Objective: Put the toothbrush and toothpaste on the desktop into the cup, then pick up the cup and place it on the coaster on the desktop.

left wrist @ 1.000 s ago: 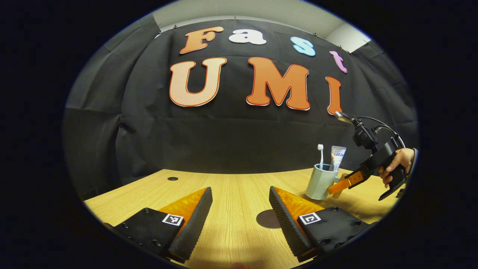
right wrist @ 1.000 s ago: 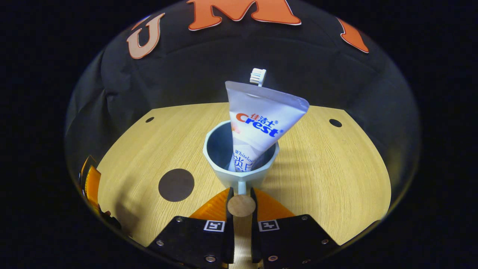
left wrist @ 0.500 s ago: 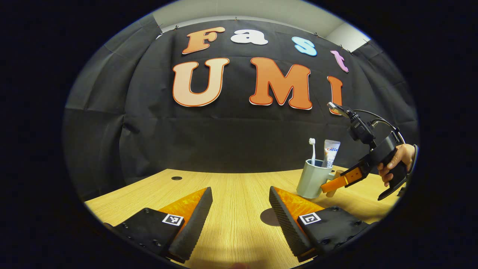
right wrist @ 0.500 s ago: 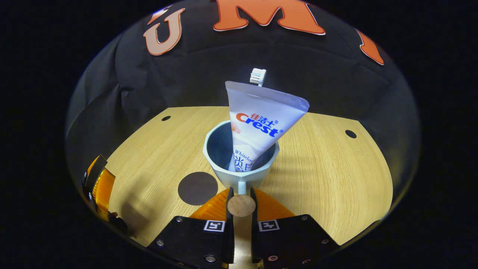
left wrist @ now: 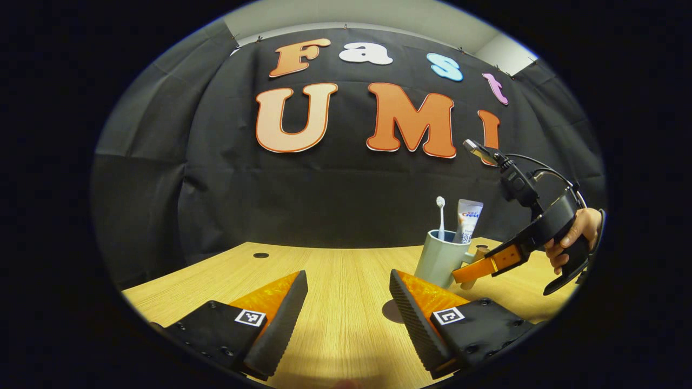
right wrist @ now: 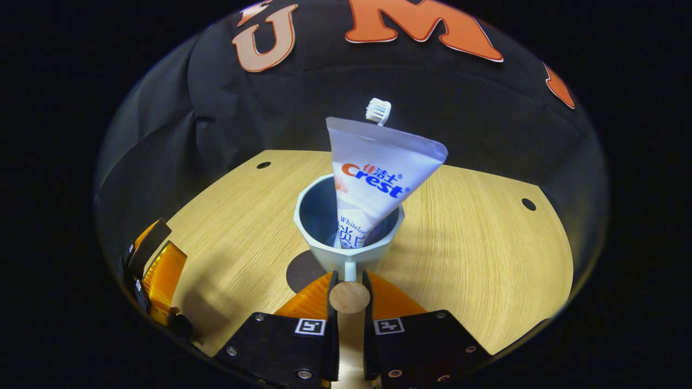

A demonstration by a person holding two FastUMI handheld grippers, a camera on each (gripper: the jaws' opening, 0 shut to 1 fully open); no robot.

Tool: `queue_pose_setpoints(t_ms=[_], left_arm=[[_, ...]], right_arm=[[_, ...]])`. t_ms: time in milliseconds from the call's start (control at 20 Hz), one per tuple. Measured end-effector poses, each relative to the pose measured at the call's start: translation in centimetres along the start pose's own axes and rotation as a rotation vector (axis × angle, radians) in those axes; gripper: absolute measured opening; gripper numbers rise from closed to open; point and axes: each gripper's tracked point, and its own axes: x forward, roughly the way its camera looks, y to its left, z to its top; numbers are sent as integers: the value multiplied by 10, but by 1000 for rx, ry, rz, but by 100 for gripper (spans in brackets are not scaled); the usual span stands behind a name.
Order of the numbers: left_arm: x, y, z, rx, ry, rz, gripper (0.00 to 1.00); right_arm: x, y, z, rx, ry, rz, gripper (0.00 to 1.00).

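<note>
cup [right wrist: 348, 227] carried closer to coaster [right wrist: 303, 270] | right claw [right wrist: 350, 292] clamps handle

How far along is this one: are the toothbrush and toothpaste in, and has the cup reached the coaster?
Done: the toothbrush and toothpaste stand in the cup. In hand: the right gripper is shut on the cup's handle, carrying it beside the dark round coaster. The left gripper is open and idle. Left: set the cup on the coaster and let go.

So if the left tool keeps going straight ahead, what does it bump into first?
Probably nothing on the desk: the left tool points past the cup, so likely the wall, though depth is unclear.
</note>
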Motion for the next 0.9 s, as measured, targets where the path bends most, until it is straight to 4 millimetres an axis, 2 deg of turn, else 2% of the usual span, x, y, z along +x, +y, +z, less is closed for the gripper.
queue_pose_setpoints(t_ms=[50,100,250,300,350,400,450,500,750,800,900], left_arm=[[-1,0,0,0,1,2,92],[-1,1,0,-1,2,4,96],[-2,1,-1,-6,5,8,96],[-2,0,-2,-6,8,9,92],[-3,1,-2,-7,11,12,92],[-3,1,-2,-11,12,14,96],[-4,1,-2,-13,14,16,92],[-4,0,-3,-15,16,18,97],[-7,-2,-4,-29,28,19,97],[-7,-4,-4,-34,29,16,93],[-6,-5,-4,-38,31,12,96]], right_arm=[[1,-2,2,-8,3,3,18],[0,-2,2,-14,7,7,18],[-2,-3,4,-30,19,24,18],[-3,-4,6,-33,23,29,18],[-3,-5,7,-39,29,33,18],[-4,-6,7,-43,37,35,18],[-4,-6,9,-47,45,37,18],[-3,-5,10,-53,53,39,18],[0,-4,10,-68,82,56,18],[0,-5,10,-68,91,56,18],[-2,-5,13,-73,97,55,18]])
